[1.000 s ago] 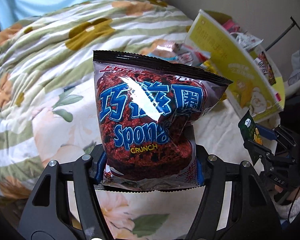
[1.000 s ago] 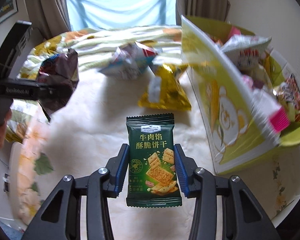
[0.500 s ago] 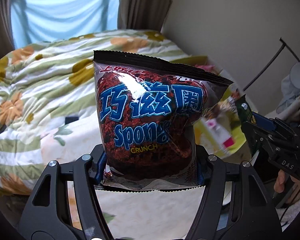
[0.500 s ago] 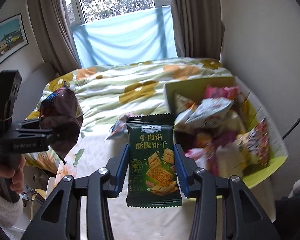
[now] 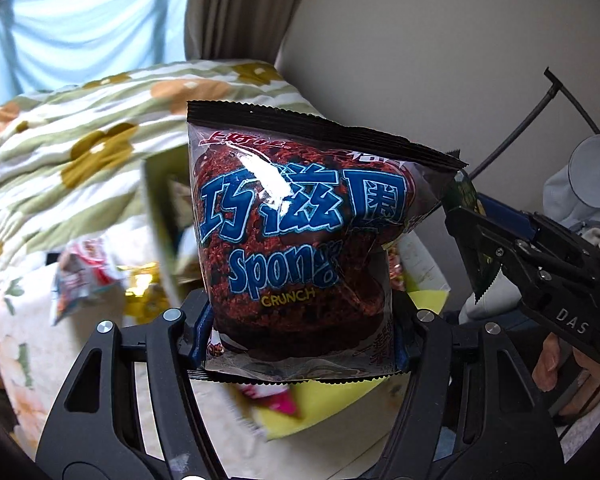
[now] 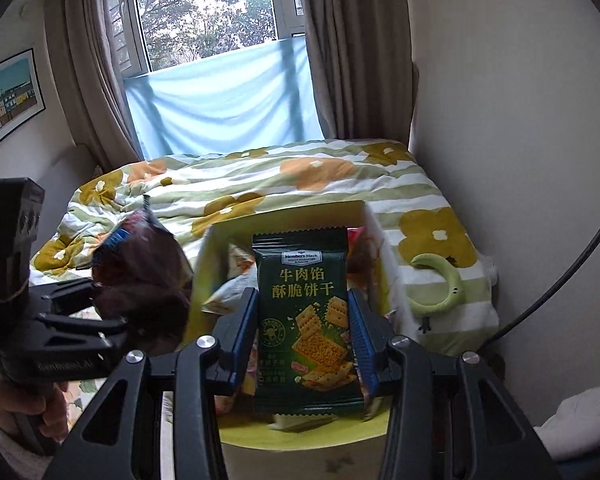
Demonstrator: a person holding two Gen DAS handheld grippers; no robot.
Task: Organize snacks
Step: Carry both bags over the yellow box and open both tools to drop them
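Note:
My left gripper (image 5: 300, 336) is shut on a dark red Sponge Crunch bag (image 5: 300, 240), held upright in the air. My right gripper (image 6: 303, 340) is shut on a green cracker packet (image 6: 306, 320), also upright. Both hang above a yellow-green box (image 6: 300, 434) full of snack packets; its near wall (image 5: 158, 208) shows behind the red bag. From the right wrist view the left gripper (image 6: 112, 320) and its red bag (image 6: 140, 280) are at the left. In the left wrist view the right gripper (image 5: 476, 236) with the green packet's edge (image 5: 466, 200) is at the right.
The box sits on a bed with a floral striped quilt (image 6: 300, 176). Loose snack packets (image 5: 80, 272) and a gold bag (image 5: 144, 292) lie on the bed left of the box. A green ring toy (image 6: 440, 288) lies right of the box. A wall (image 5: 420, 60) and curtains (image 6: 352, 40) stand behind.
Both grippers have risen and swung toward the box, each keeping its packet. The box, seen from the side before, now lies below and behind the held packets.

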